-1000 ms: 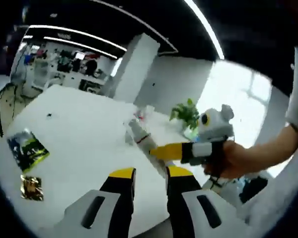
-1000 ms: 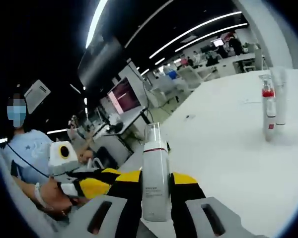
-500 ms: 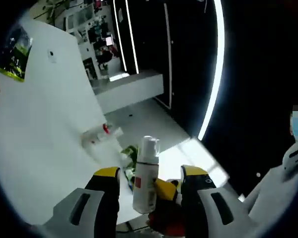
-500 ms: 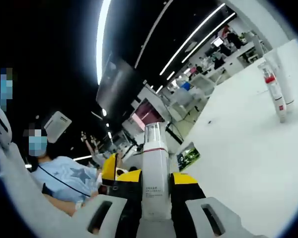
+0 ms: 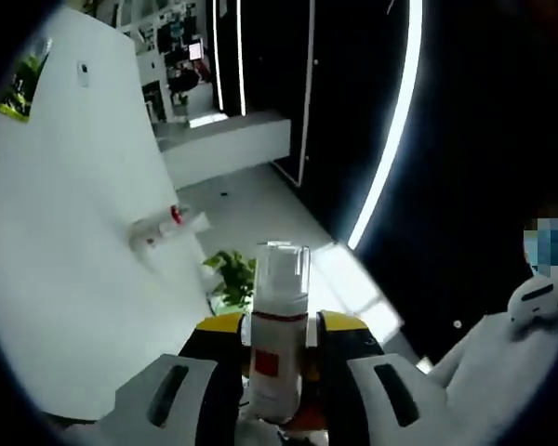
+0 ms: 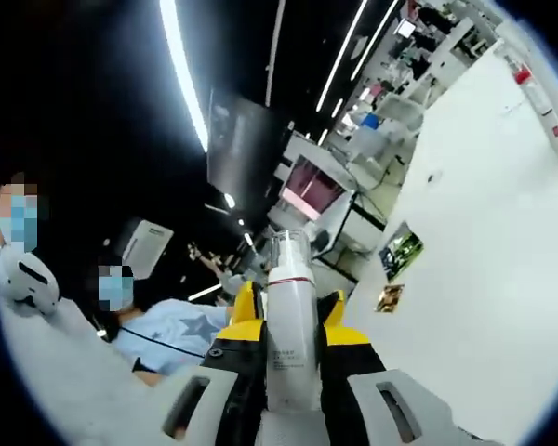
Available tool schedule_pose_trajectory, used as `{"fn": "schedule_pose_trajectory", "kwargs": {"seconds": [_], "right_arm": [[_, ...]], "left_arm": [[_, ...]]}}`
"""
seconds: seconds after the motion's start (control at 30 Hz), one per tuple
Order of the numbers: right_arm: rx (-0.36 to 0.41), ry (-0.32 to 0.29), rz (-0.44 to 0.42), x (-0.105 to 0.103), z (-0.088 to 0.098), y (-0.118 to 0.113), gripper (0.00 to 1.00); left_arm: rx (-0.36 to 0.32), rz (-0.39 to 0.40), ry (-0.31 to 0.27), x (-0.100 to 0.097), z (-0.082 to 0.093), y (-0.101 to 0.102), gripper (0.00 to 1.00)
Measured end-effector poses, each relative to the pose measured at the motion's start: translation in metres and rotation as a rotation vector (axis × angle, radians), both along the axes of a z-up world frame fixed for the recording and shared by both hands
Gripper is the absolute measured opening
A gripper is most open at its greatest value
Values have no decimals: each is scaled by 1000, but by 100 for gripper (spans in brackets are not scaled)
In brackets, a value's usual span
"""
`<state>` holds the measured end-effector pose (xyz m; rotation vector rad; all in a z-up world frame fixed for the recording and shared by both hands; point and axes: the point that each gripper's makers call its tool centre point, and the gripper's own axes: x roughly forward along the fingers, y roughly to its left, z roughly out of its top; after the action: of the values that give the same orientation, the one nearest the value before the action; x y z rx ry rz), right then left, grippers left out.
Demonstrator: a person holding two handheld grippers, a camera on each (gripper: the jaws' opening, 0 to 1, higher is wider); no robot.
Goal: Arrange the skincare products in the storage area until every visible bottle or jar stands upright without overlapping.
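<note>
A white pump bottle with a clear cap is seen low in the centre of the left gripper view, standing between the yellow-tipped jaws of the left tool, which are pressed against its two sides. The same bottle is seen low in the centre of the right gripper view, pinched between the jaws of the right tool. It is judged that the bottle is held by both tools at once, from opposite sides and in the air above the white bench. The long axis of the bottle runs along the jaws in both views, its cap pointing to the top of the frame. In the left gripper view, two more skincare bottles are seen at middle left, near the bench edge; in the right gripper view they stand at the upper right, well apart from the held bottle. The coming move is judged to depend on this: the bottle must be brought down to the bench with its base first, beside the pair and not touching them. Which tool is nearer to that place cannot be told.
</note>
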<state>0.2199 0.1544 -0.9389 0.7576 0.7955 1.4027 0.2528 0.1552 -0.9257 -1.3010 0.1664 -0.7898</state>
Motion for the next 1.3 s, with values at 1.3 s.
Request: {"fn": "schedule_pose_trajectory", "kwargs": {"seconds": [1.3], "right_arm": [[-401,-357,-11,3,-38,6,16]], "left_arm": [[138,149,112,11,-30,22,17]]}}
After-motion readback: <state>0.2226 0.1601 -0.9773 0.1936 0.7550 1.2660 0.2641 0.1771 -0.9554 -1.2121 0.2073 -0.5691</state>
